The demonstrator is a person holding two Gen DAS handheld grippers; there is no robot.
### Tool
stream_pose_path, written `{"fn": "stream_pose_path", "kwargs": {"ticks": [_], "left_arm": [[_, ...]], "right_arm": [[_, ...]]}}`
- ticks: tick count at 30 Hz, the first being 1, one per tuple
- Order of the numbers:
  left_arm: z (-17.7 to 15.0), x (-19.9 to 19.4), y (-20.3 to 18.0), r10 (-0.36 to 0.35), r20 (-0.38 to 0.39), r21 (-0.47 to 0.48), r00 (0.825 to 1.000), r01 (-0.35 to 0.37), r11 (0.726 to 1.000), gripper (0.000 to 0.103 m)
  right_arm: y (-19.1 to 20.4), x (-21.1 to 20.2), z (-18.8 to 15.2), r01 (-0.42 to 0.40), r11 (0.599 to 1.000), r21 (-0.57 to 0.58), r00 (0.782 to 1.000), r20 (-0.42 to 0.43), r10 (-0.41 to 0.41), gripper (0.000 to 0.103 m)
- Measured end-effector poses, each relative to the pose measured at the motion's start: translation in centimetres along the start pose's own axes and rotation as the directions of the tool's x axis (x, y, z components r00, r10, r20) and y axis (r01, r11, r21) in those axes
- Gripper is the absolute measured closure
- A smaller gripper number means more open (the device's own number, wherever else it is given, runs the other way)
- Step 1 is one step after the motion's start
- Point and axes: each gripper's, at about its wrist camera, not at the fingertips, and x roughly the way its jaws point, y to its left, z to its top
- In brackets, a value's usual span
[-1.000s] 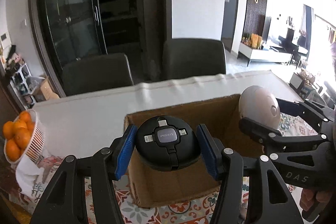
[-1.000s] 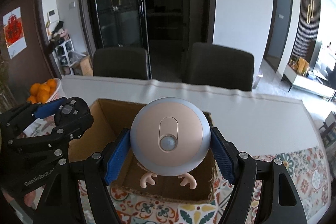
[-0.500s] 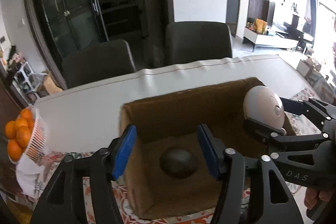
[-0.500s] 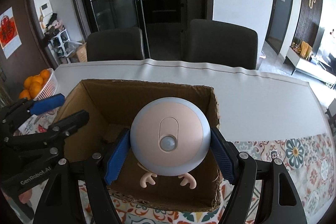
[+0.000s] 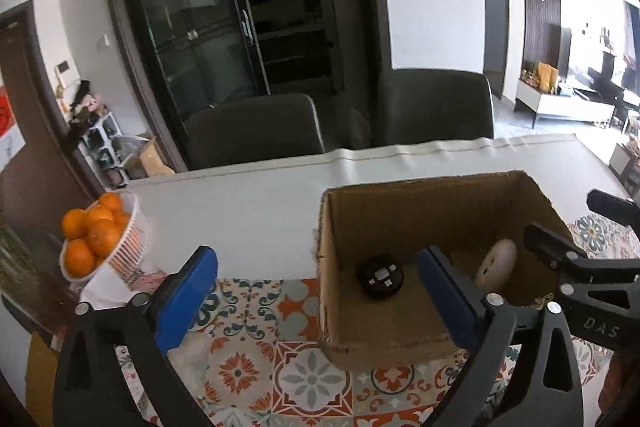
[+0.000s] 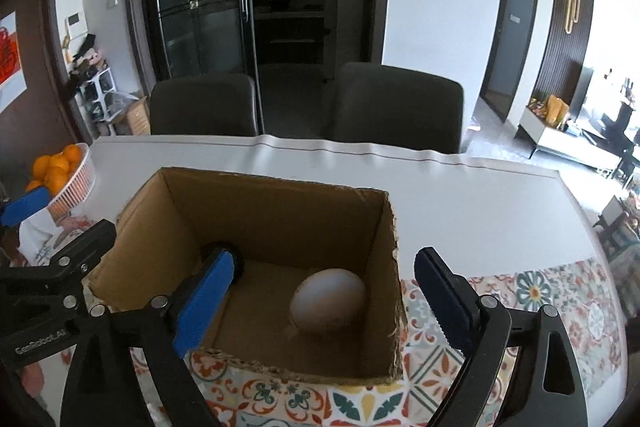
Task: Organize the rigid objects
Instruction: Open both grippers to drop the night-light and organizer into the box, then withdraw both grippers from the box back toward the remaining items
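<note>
An open cardboard box (image 5: 400, 331) (image 6: 280, 215) stands on the patterned tablecloth. On its floor lies a round black cable reel (image 5: 380, 275), mostly hidden behind my finger in the right wrist view (image 6: 237, 259). Beside it lies a round pinkish night light (image 5: 495, 263) (image 6: 327, 299), tipped over. My left gripper (image 5: 316, 295) is open and empty above the box's left wall. My right gripper (image 6: 322, 295) is open and empty over the box's right part, and it shows at the right in the left wrist view (image 5: 560, 251).
A white basket of oranges (image 5: 100, 239) (image 6: 64, 171) stands at the left of the table. Two dark chairs (image 5: 256, 131) (image 5: 436, 107) stand behind the white table (image 5: 240, 203). The patterned cloth (image 5: 280, 367) covers the near side.
Both grippers opened. The black reel dropped into the box first, then the night light. Both grippers have pulled back and up from the box.
</note>
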Motion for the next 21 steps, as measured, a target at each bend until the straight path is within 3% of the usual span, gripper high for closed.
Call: {"fn": "stream_pose_path", "kwargs": {"ticks": [12, 21], "left_arm": [[-1.6, -5.9, 0.2, 0.038, 0.061, -0.018, 0.997, -0.037, 0.999, 0.0], [-3.8, -8.8, -0.2, 0.022, 0.049, -0.042, 0.999, -0.02, 0.999, 0.0]], "right_arm": [[-0.1, -6.4, -2.1, 0.021, 1.0, -0.001, 0.999, 0.042, -0.021, 0.011], [0.0, -9.9, -4.7, 0.017, 0.999, -0.041, 0.999, 0.049, -0.015, 0.011]]}}
